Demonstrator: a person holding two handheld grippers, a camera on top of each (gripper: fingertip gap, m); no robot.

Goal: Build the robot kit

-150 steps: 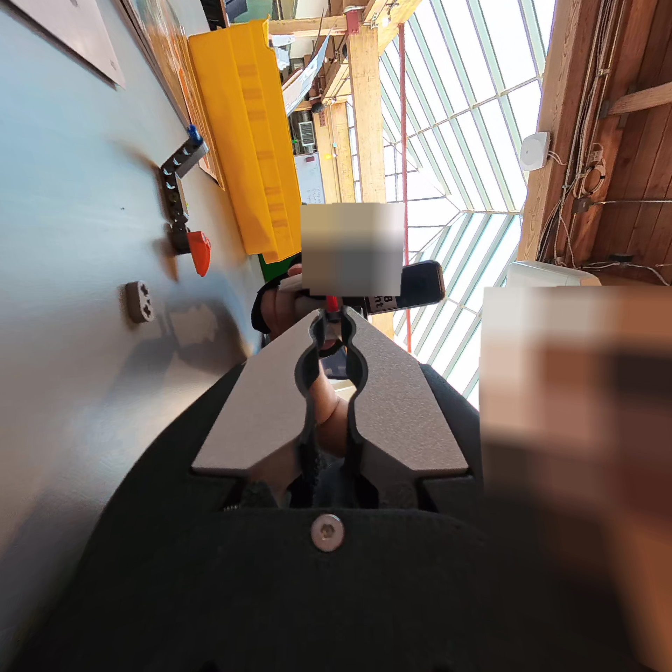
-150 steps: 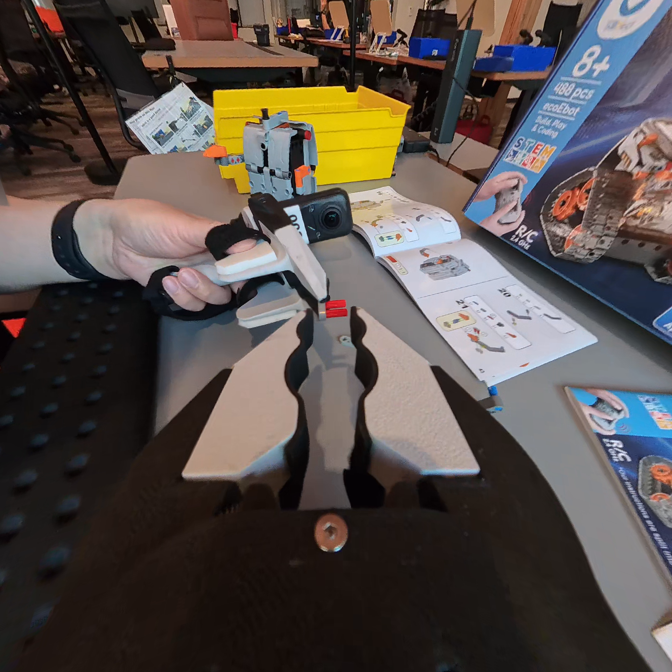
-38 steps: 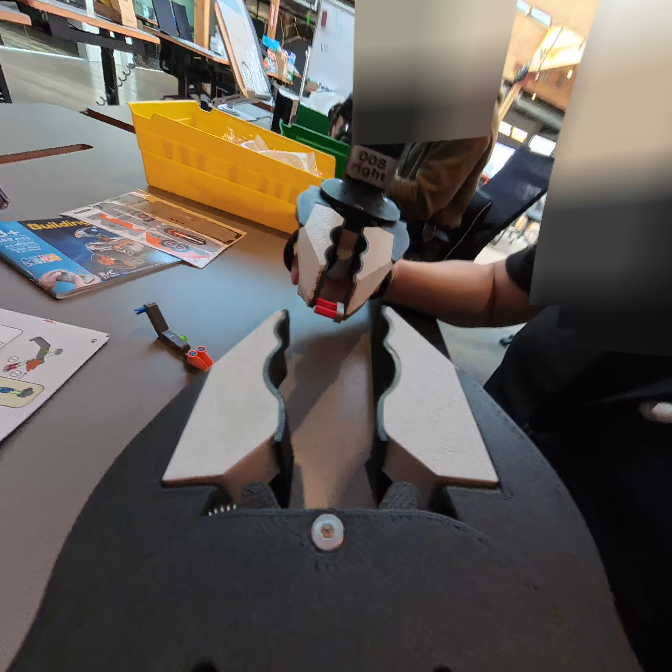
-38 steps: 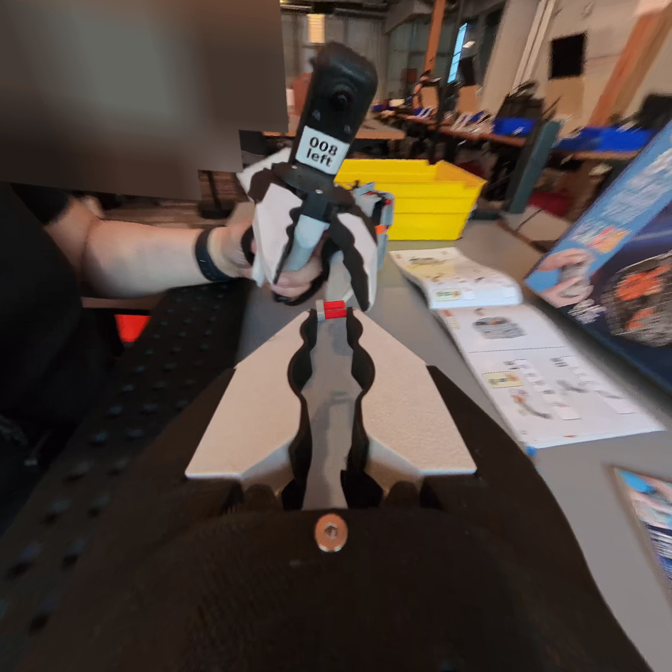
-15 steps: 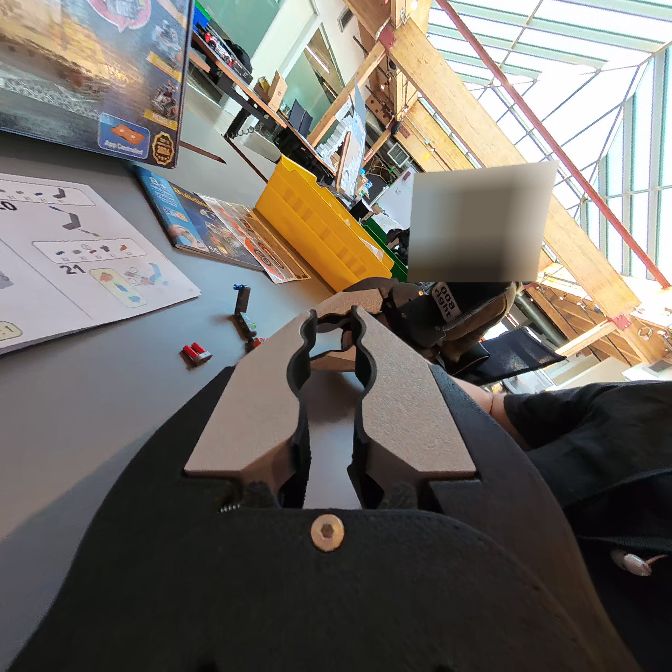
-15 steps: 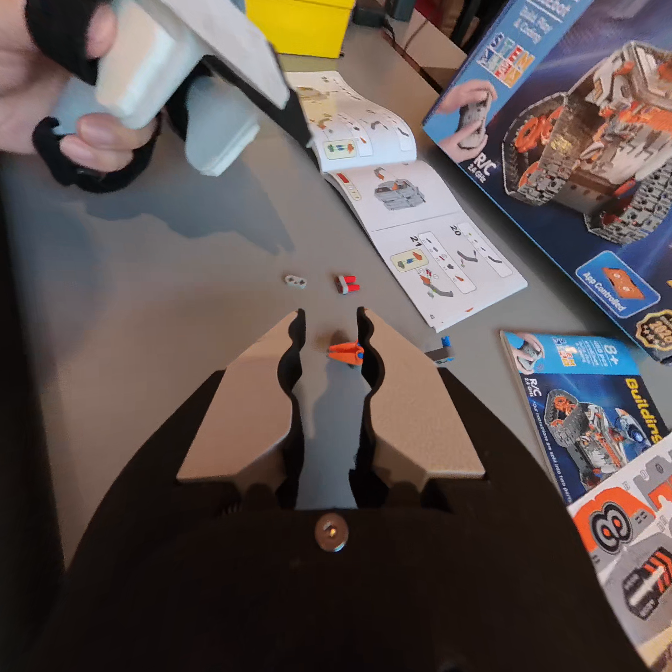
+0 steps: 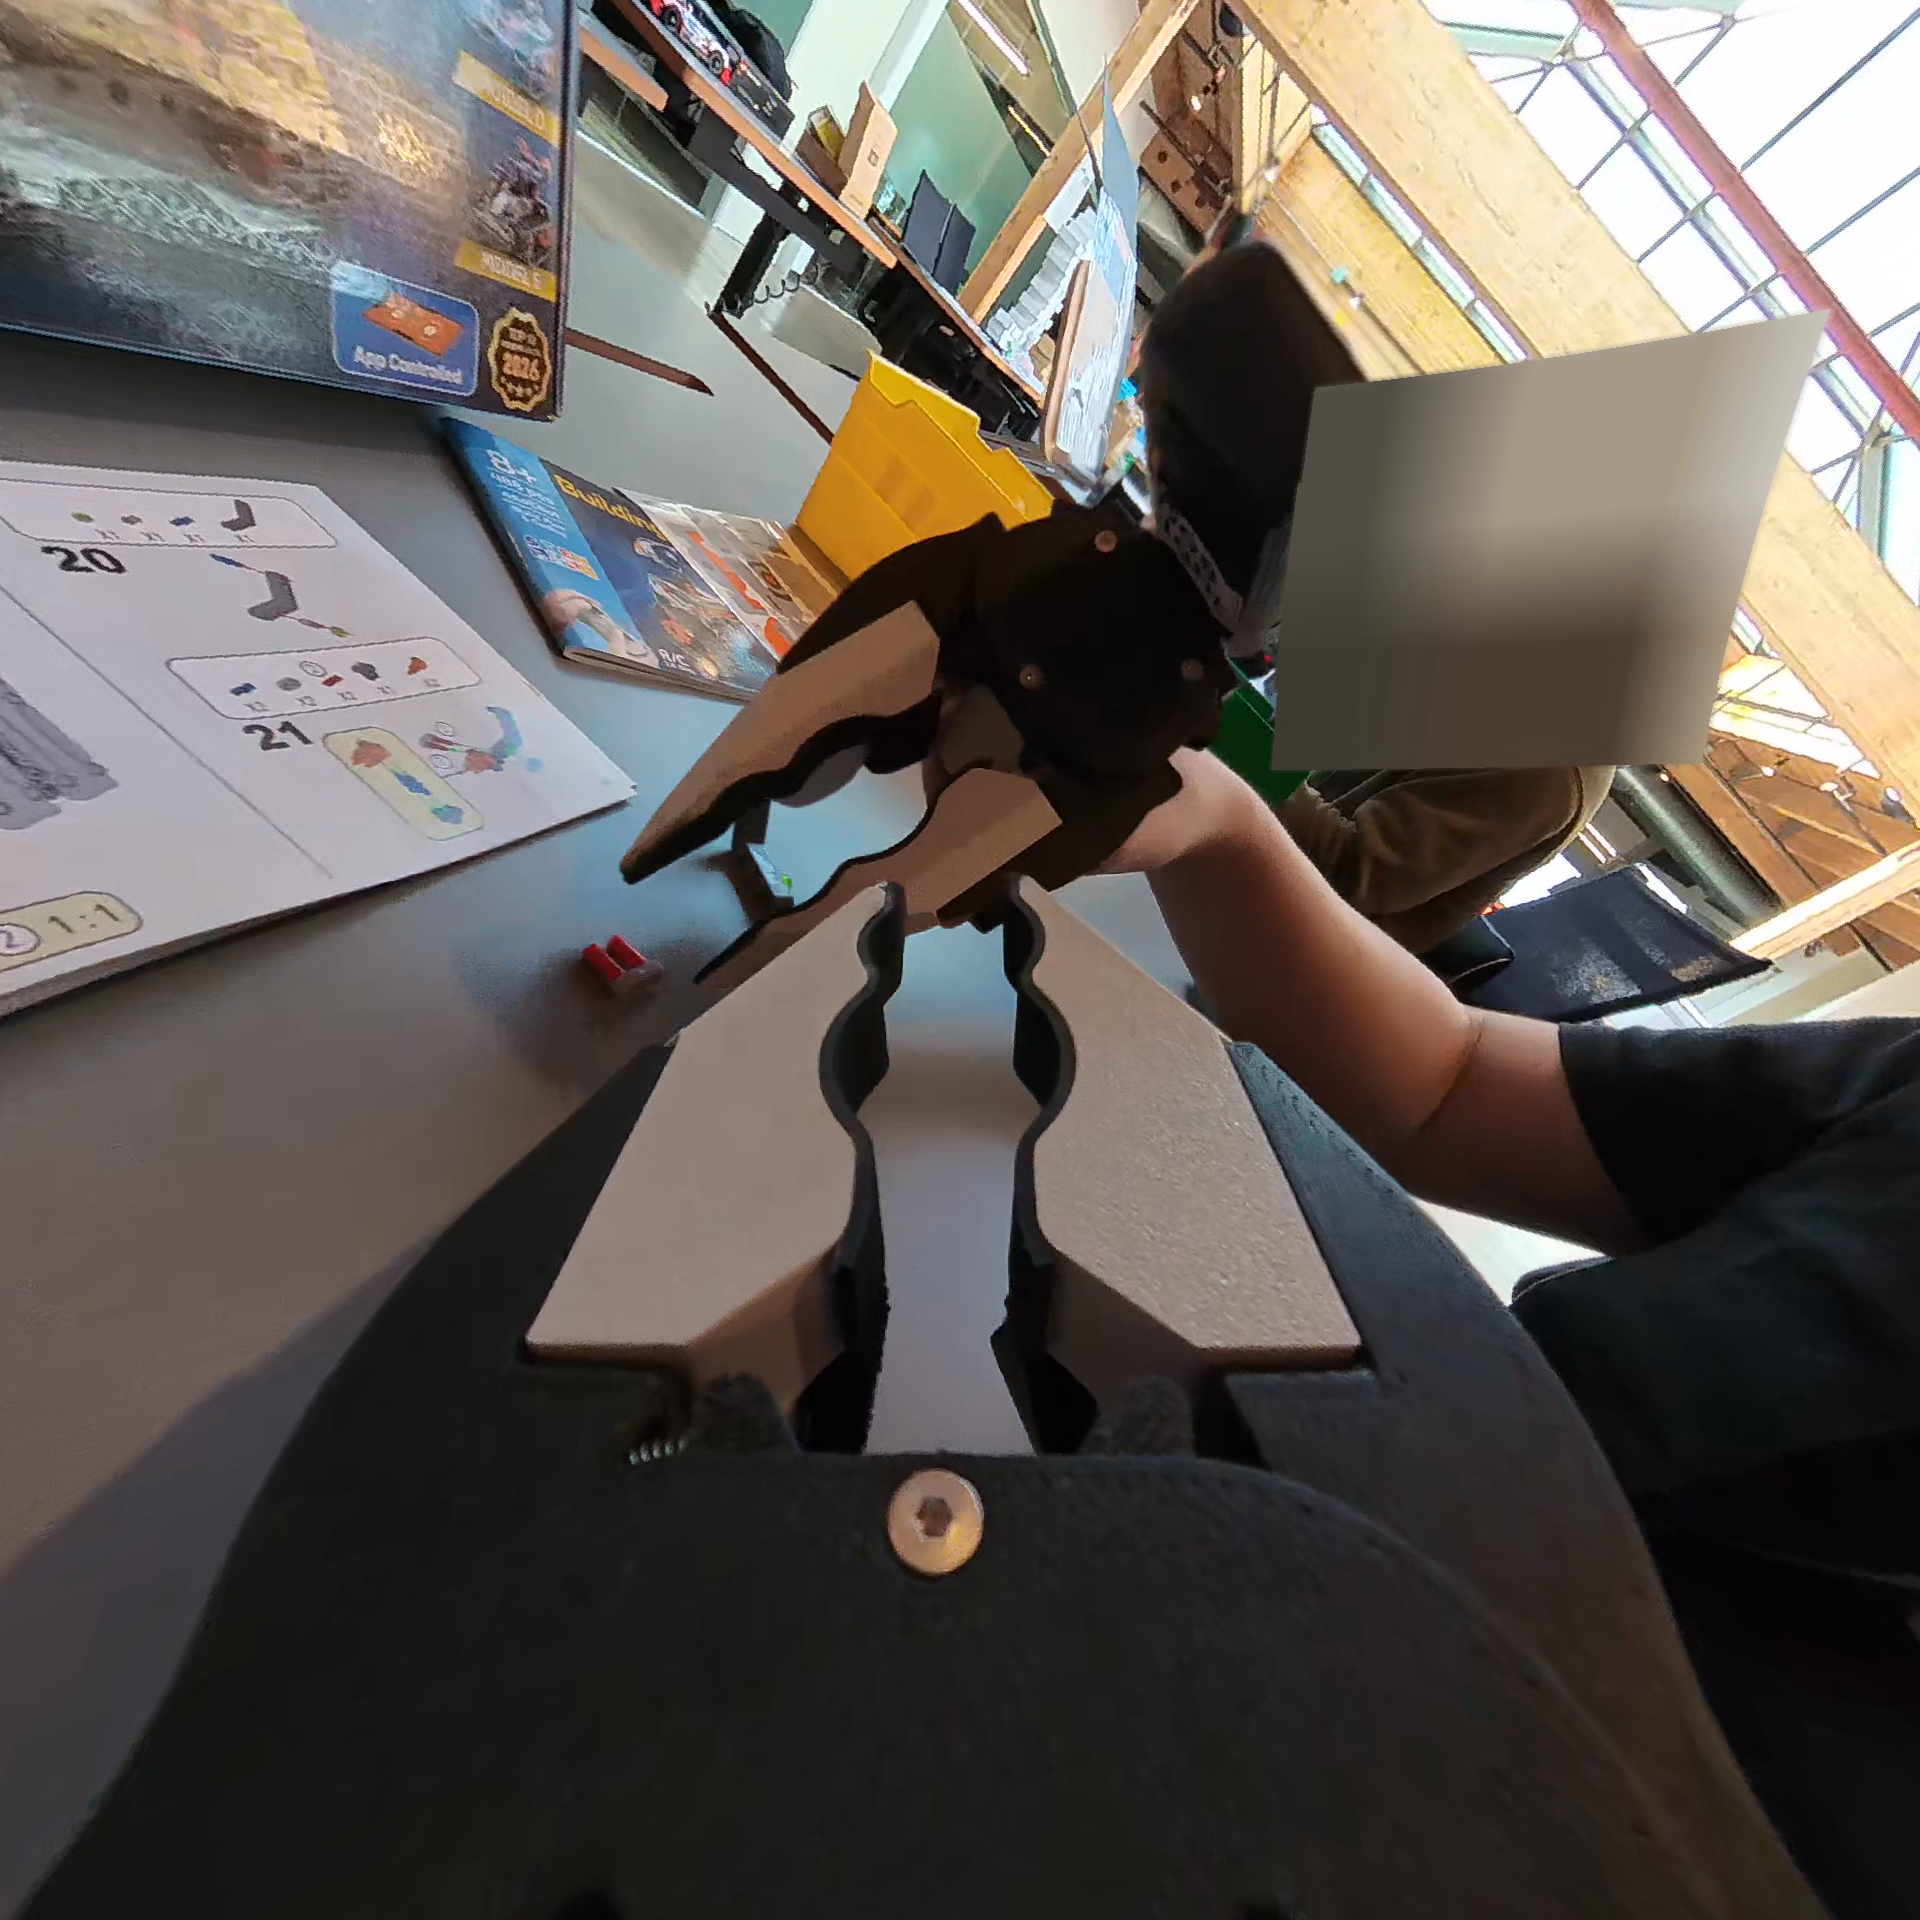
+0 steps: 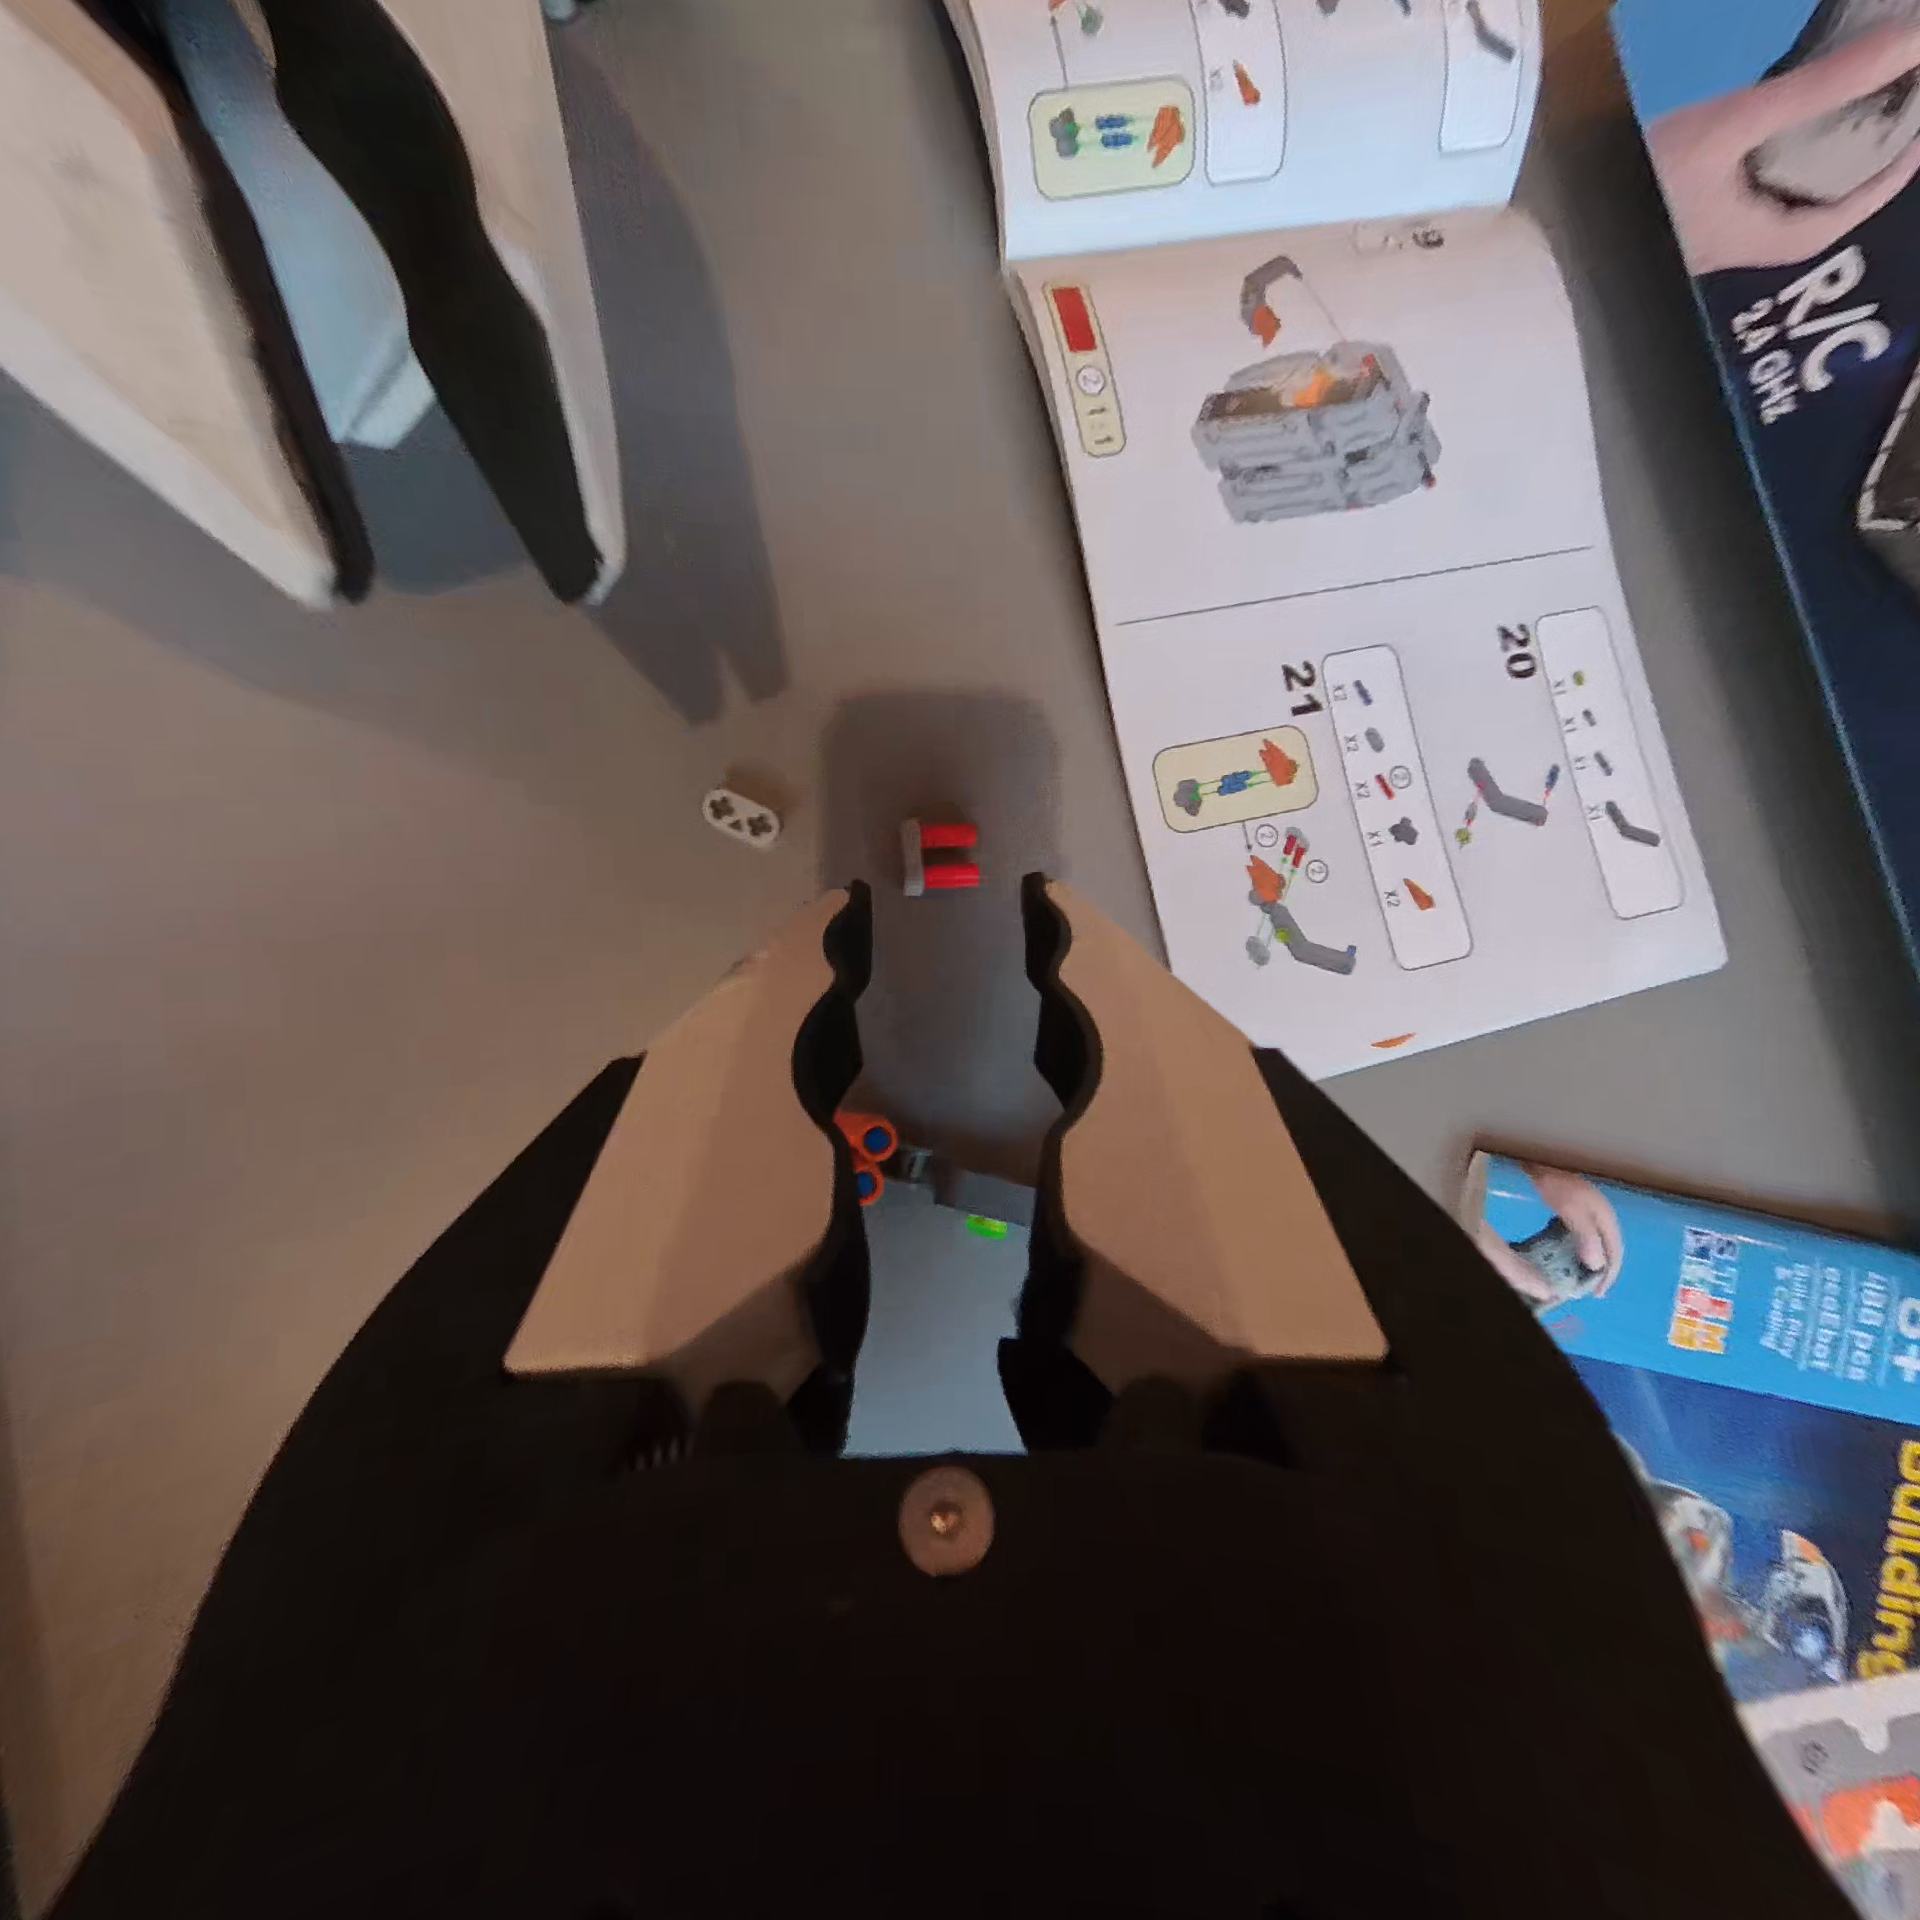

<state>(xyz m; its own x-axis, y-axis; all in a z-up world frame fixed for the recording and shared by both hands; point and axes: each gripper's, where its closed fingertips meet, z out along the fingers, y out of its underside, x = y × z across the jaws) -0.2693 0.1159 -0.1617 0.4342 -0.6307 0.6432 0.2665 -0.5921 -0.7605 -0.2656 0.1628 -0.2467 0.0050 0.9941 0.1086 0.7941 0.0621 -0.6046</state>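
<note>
Left to right in the right wrist view: left gripper (image 8: 473, 597) hangs top-left above the grey table (image 8: 260, 935), fingers apart, holding nothing. Below it a small pale grey connector piece (image 8: 740, 817) lies flat on the table. Just right of that, the red two-pin piece (image 8: 938, 855) lies on the table, right ahead of the right gripper (image 8: 943, 888) tips, not touching. Right gripper fingers spread, empty, pointing down at the table. Seen through the gap between its fingers: dark grey bent beam with orange ends (image 8: 914, 1169), lying on the table under the gripper. Further right, open instruction booklet (image 8: 1351, 582), then blue toy box (image 8: 1808, 312) at the edge and a blue leaflet (image 8: 1714, 1309) lower right.

Left wrist view: booklet (image 7: 260, 707) at left, red piece (image 7: 620, 966) near its lower edge, right gripper (image 7: 675, 914) nose-down over the table with the bent beam (image 7: 758, 883) between its spread fingers, apart from both. Yellow bin (image 7: 904, 468) behind. Left gripper (image 7: 945, 904) own fingers parted, nothing between
</note>
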